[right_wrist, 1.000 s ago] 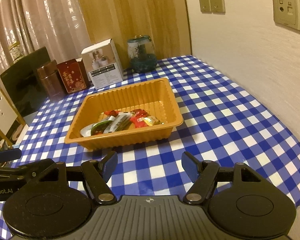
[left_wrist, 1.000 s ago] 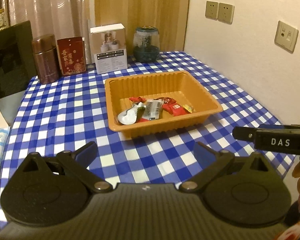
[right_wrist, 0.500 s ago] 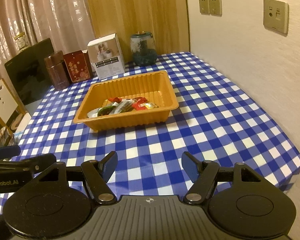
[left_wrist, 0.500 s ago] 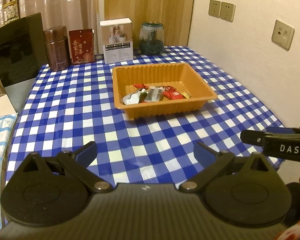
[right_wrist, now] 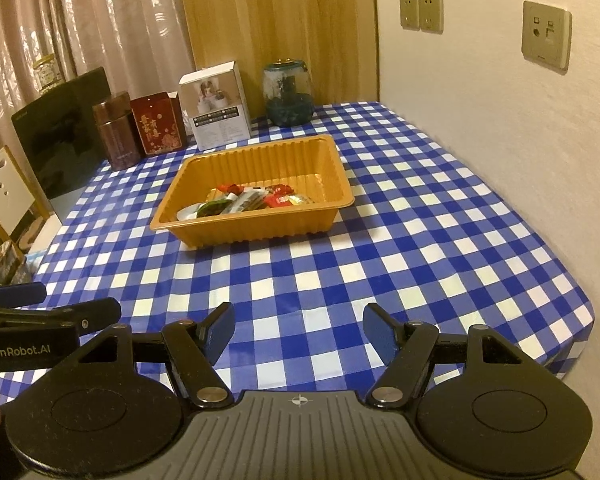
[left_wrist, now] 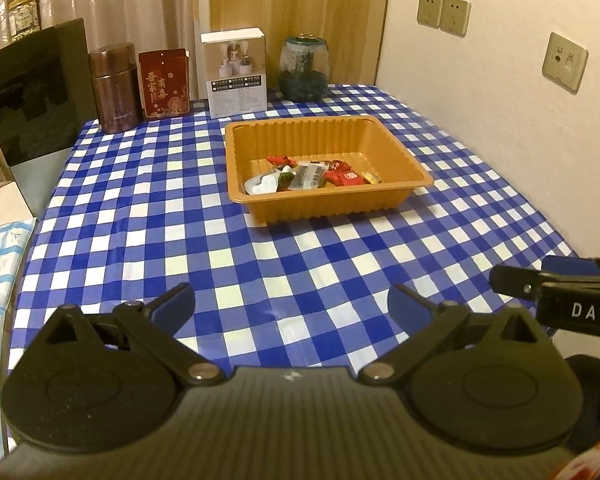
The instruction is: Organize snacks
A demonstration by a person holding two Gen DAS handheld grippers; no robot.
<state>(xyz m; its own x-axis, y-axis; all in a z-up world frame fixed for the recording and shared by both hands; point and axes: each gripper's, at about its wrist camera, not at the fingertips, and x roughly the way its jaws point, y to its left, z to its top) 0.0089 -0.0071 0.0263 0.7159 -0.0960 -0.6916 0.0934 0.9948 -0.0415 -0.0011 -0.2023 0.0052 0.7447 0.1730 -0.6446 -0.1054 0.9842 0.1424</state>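
An orange plastic tray (left_wrist: 400,148) (right_wrist: 332,168) sits on the blue-and-white checked tablecloth (left_wrist: 140,200) (right_wrist: 420,240). Several wrapped snacks (left_wrist: 312,174) (right_wrist: 252,198) lie in its near half, red, white and green ones. My left gripper (left_wrist: 291,300) hangs open over the near table edge, well short of the tray, with nothing between its fingers. My right gripper (right_wrist: 299,328) is open too, empty, at about the same distance. Each wrist view catches the other gripper at its side: the right gripper (left_wrist: 556,284) and the left gripper (right_wrist: 40,308).
Along the table's back stand a brown canister (left_wrist: 114,88), a red packet (left_wrist: 164,84), a white box (left_wrist: 236,72) and a glass jar (left_wrist: 303,68). A dark panel (left_wrist: 32,92) leans at the left. The wall with sockets (left_wrist: 564,62) borders the right side.
Both grippers have drawn back from the tray, which now looks smaller and farther off. Their jaws stay open as before. The snacks have not moved.
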